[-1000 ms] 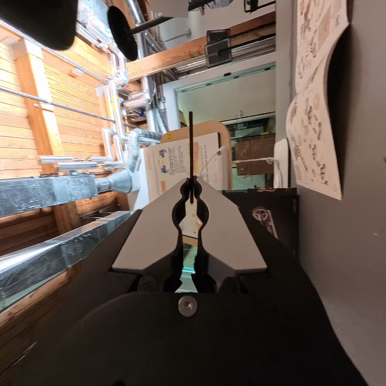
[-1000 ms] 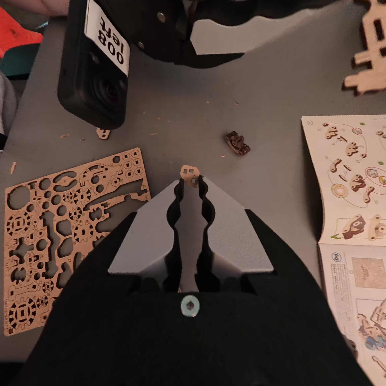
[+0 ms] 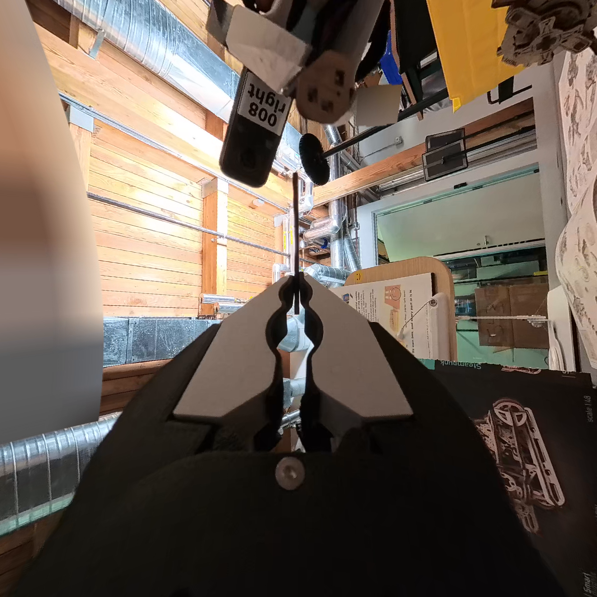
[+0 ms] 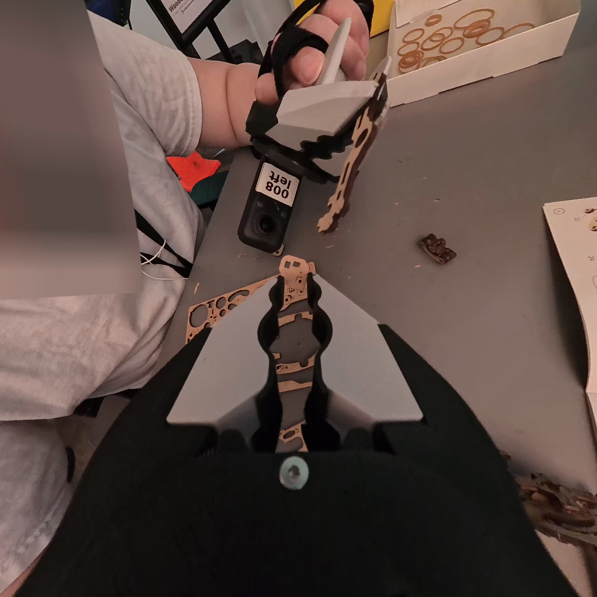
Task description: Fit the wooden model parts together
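- Plywood strip [image 4: 350, 155], long and slotted, sits clamped in the left gripper [image 4: 371, 97] at upper centre of the right wrist view; held aloft, probably to present its notched end for mating
- right gripper [image 4: 295, 277] pinches a small tab piece [image 4: 292, 266] at frame centre, likely the mating part
- left wrist view shows the strip [image 3: 295, 232] only edge-on; just the right view reveals its profile and the punched sheet [image 4: 219, 307] on the grey table [image 4: 468, 161]

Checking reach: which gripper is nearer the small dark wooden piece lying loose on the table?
Left, as far as the right wrist view shows. The left gripper hangs above the table up-left of the dark piece; the right gripper sits farther left of it.
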### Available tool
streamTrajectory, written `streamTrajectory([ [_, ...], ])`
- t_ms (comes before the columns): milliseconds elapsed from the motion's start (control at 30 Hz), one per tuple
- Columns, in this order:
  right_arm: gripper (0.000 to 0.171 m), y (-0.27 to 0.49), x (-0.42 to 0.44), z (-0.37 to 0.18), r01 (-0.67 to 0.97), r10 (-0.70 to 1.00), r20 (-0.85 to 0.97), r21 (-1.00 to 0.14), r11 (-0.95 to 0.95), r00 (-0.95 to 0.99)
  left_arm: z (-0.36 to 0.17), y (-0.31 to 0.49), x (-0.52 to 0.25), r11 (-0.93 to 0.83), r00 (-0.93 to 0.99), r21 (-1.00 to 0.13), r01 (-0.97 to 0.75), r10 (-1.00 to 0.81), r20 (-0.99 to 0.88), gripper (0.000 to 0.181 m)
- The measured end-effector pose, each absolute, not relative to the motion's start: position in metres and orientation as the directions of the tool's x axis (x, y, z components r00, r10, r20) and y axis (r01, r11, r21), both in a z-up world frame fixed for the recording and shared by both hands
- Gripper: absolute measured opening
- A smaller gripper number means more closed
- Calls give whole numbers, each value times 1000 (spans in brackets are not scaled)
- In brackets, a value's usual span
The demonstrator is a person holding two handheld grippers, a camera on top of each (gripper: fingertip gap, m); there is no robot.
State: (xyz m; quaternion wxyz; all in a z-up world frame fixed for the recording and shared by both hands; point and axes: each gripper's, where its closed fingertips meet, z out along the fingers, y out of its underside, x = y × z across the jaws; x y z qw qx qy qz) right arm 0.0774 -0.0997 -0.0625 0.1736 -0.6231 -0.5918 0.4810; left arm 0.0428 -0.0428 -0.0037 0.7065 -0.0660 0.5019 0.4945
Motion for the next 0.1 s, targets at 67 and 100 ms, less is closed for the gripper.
streamTrajectory([
  [67, 13, -98, 79, -61, 563, 903, -399, -788, -248, -160, -5, -43, 43, 505, 6, 403, -763, 630, -777, 0],
  [100, 13, -98, 79, -60, 557, 899, -406, -790, -255, -164, -5, -43, 44, 506, 7, 402, -763, 629, -778, 0],
])
